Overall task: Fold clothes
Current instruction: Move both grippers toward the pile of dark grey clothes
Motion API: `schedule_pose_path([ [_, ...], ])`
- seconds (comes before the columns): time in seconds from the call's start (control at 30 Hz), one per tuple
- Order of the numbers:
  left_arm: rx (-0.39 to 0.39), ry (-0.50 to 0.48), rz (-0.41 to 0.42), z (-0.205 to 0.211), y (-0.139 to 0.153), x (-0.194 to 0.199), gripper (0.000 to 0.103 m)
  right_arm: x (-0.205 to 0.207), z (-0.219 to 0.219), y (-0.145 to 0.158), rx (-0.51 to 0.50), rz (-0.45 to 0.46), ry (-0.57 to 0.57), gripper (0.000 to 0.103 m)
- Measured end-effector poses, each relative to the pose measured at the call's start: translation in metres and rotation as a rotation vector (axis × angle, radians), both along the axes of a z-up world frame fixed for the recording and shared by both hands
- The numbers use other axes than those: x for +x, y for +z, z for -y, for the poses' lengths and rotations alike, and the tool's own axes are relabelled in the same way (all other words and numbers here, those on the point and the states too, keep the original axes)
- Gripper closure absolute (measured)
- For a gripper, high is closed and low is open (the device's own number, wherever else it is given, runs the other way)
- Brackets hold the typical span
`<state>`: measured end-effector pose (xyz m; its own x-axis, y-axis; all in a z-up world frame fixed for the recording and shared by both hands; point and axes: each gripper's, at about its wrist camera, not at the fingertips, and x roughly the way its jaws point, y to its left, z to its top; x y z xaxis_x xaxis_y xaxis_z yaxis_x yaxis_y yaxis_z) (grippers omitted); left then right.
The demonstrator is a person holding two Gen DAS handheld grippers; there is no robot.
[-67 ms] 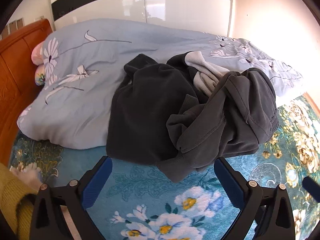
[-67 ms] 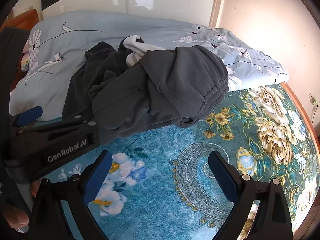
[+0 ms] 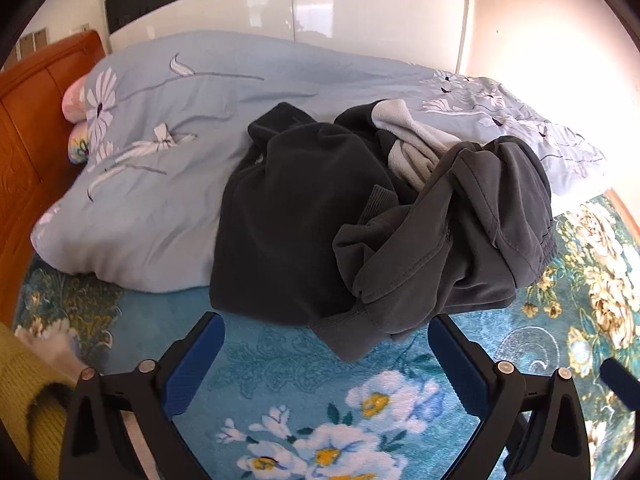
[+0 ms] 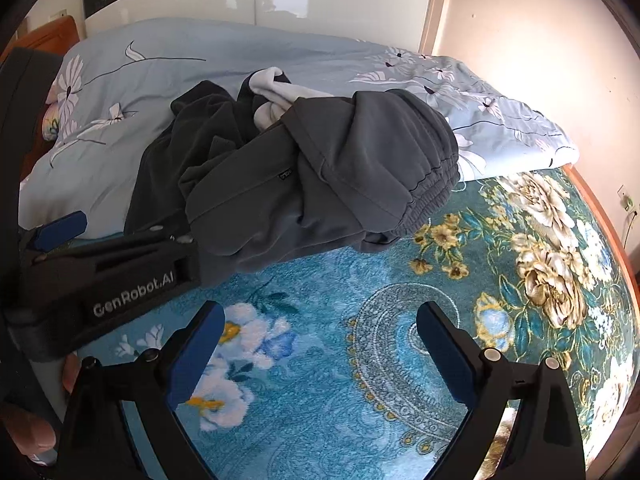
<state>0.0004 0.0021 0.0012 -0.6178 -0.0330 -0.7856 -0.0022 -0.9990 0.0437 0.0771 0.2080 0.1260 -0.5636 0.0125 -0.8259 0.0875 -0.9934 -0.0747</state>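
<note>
A pile of clothes lies on the bed: a dark charcoal fleece top, grey sweatpants with an elastic waistband, and a light grey garment behind them. The pile also shows in the right wrist view. My left gripper is open and empty, just in front of the pile's near edge; a grey cuff hangs between its fingers' line. It also shows from the side in the right wrist view. My right gripper is open and empty over the blanket, right of the pile.
A teal floral blanket covers the bed's near part. A light blue flowered duvet is bunched behind the pile. An orange wooden headboard stands at the left, a white wardrobe behind. A yellow sleeve is at lower left.
</note>
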Motion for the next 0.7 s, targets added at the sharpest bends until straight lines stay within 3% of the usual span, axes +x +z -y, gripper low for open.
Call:
schedule_pose_path([
  [0.13, 0.001, -0.007, -0.004, -0.007, -0.003, 0.007, 0.000, 0.000, 0.000, -0.002, -0.001, 0.001, -0.007, 0.006],
  [0.37, 0.145, -0.017, 0.051, 0.017, -0.008, -0.002, 0.000, 0.005, 0.003, -0.006, 0.000, 0.015, 0.008, 0.006],
  [0.7, 0.116, -0.032, 0.024, 0.011, -0.006, 0.003, 0.000, 0.008, 0.005, -0.007, -0.007, 0.021, 0.017, 0.006],
])
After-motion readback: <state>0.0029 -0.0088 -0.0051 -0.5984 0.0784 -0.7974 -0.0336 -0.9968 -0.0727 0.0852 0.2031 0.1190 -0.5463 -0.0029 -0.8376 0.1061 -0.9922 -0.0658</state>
